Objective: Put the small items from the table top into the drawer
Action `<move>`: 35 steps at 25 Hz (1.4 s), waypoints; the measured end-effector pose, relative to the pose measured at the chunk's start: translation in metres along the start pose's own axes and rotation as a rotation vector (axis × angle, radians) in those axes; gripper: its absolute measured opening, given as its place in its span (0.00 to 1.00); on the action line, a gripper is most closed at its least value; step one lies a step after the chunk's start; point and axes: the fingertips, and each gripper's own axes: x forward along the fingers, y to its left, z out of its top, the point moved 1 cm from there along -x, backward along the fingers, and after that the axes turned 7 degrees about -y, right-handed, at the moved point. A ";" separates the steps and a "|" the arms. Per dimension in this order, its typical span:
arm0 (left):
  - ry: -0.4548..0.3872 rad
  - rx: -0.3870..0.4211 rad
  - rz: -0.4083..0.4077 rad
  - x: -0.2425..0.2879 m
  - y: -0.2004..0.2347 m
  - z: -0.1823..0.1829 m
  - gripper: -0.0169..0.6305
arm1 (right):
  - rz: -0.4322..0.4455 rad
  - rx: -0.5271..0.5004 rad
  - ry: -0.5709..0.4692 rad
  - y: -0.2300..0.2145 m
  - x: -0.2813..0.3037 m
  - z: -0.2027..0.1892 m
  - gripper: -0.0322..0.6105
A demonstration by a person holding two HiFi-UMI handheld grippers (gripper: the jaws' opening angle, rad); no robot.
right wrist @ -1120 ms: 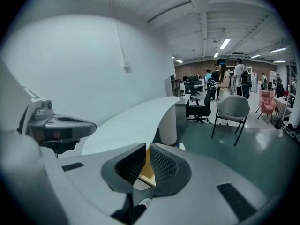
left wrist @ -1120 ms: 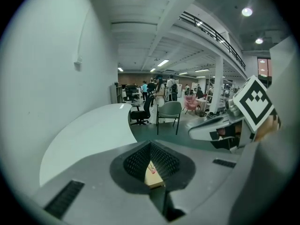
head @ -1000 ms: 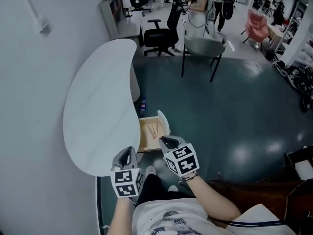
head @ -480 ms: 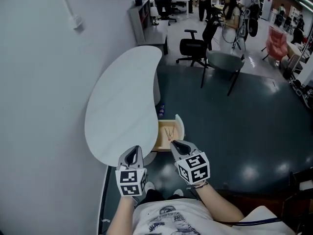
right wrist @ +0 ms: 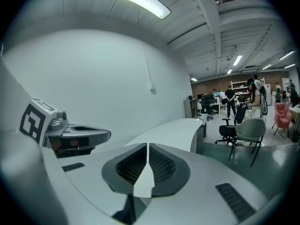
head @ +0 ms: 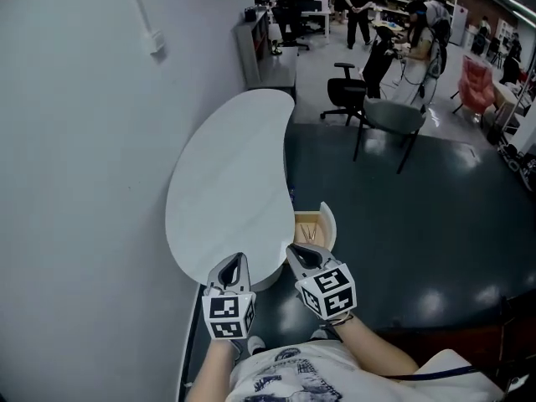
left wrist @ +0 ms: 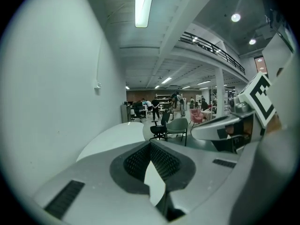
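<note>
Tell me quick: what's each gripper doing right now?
Left gripper: closed, holding nothing.
Right gripper: jaws have just been closing, now closed, nothing between them.

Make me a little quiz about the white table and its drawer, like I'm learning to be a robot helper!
1. True or false: the drawer stands open.
2. What colour is the table top? A red; B white; C black.
3. Fill the gap: the small items lie in the ____.

Key: 1 true. 2 B. 3 drawer; the items are too small to tell what they are.
</note>
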 end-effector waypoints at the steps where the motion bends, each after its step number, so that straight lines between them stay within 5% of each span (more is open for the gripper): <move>1: -0.007 -0.001 0.000 -0.005 0.011 0.002 0.06 | -0.002 -0.001 -0.002 0.010 0.006 0.002 0.10; 17: -0.042 -0.028 -0.016 -0.092 0.146 -0.010 0.06 | -0.050 -0.009 -0.034 0.161 0.059 0.007 0.08; 35: -0.059 -0.031 -0.058 -0.108 0.152 -0.010 0.06 | -0.087 -0.067 -0.044 0.184 0.056 0.015 0.08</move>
